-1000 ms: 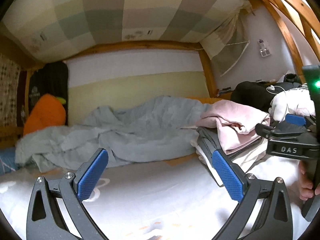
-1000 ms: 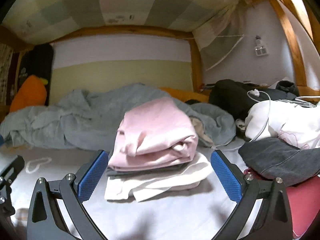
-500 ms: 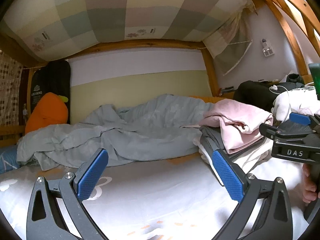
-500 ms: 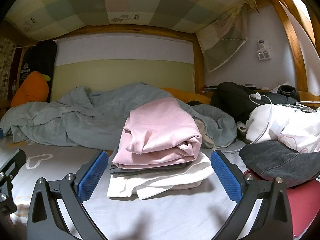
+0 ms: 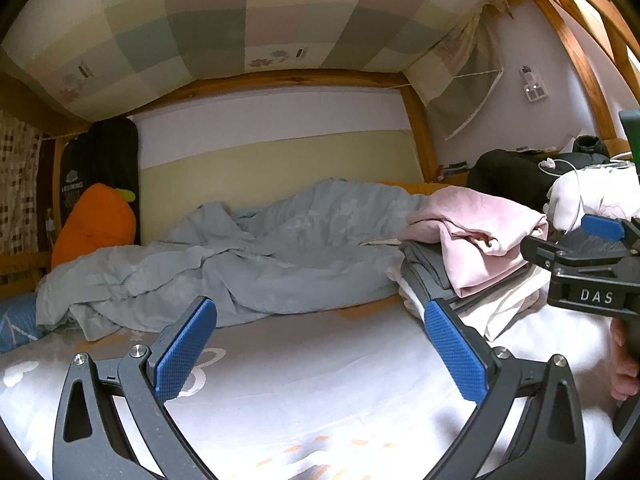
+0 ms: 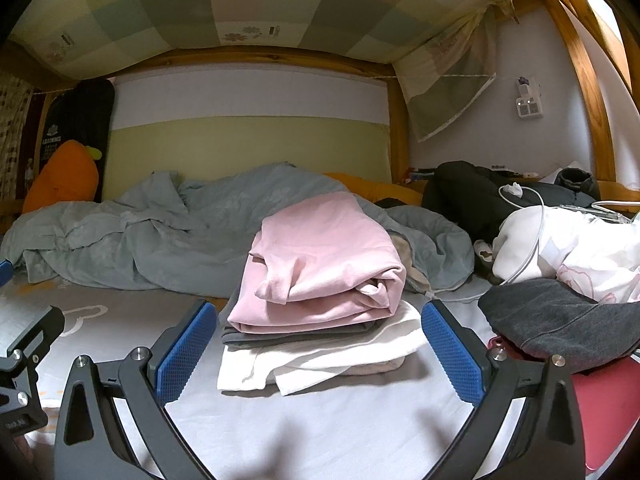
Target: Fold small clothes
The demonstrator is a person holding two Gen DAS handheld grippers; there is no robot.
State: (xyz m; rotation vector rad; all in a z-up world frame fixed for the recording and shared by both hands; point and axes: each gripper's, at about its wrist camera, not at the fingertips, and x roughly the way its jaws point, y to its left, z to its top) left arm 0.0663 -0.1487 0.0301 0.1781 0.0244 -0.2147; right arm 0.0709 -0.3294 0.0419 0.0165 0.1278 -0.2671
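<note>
— What are your claws doing?

— My left claw (image 5: 320, 344) stands spread wide over the white bed sheet (image 5: 320, 392), nothing between its blue pads (image 5: 186, 350). My right claw (image 6: 318, 344) is spread just as wide and empty too, hanging just above the sheet.

— And the clothes?

— The folded stack (image 6: 320, 312) lies on the sheet straight ahead of my right claw, framed between its pads but apart from them. A pink garment (image 6: 324, 256) sits on top, a thin grey one (image 6: 296, 334) under it, and a white one (image 6: 320, 360) at the bottom. From my left claw the same stack shows off to the right, just beyond the right pad.

— What lies around it?

— A rumpled grey-blue duvet (image 6: 160, 240) runs behind the stack along the far edge of the bed. Toward the right edge lie a dark grey cloth (image 6: 560, 324), touching a red thing beneath it, and a white bundle (image 6: 568, 248) with a cable across it. An orange plush carrot (image 5: 94, 228) leans in the far left corner.
</note>
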